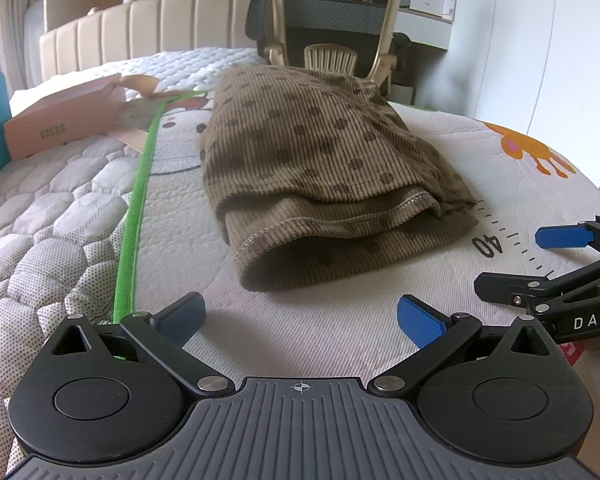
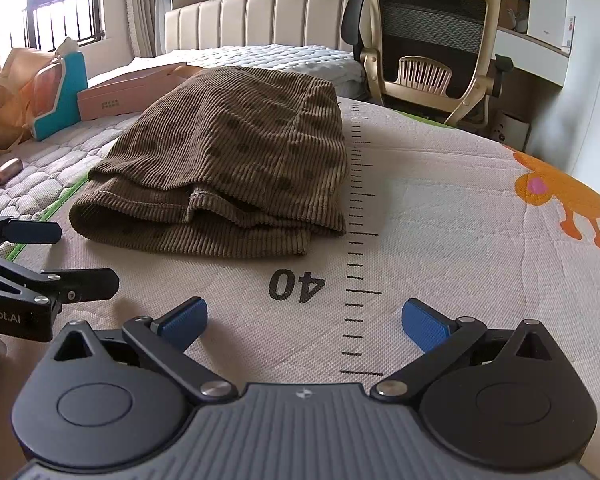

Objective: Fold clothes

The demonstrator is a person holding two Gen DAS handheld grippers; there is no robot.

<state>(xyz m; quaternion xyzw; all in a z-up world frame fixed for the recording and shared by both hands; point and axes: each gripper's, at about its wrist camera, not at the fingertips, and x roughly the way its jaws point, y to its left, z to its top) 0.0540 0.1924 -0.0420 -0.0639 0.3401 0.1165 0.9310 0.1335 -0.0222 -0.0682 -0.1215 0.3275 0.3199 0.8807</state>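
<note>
Blue pads, two per tool, spread wide: your left gripper (image 1: 300,320) stands with jaws apart, nothing between them, low over the printed mat (image 1: 319,328). Same for your right gripper (image 2: 304,322): jaws apart, holding nothing, over the mat's ruler marks (image 2: 359,280) beside the printed "40" (image 2: 297,285). Each tool shows at the edge of the other's view, so the two sit side by side, near but not touching.

Just ahead of both: one brown corduroy garment (image 1: 319,168), dark-dotted, folded into a thick stack of layers, hems facing you. It lies flat on the mat, its right edge along the ruler marks, its left side near the mat's green border (image 1: 134,232). Neither tool touches it.

Right of it, one orange cartoon animal (image 2: 567,196) printed on the mat. Left, one pink cardboard box (image 1: 60,120) and one teal object (image 2: 66,92) on the quilted mattress.

Farther back: one padded beige headboard (image 2: 260,20), one mesh-backed office chair (image 2: 435,40), and one barred window (image 2: 60,12).
</note>
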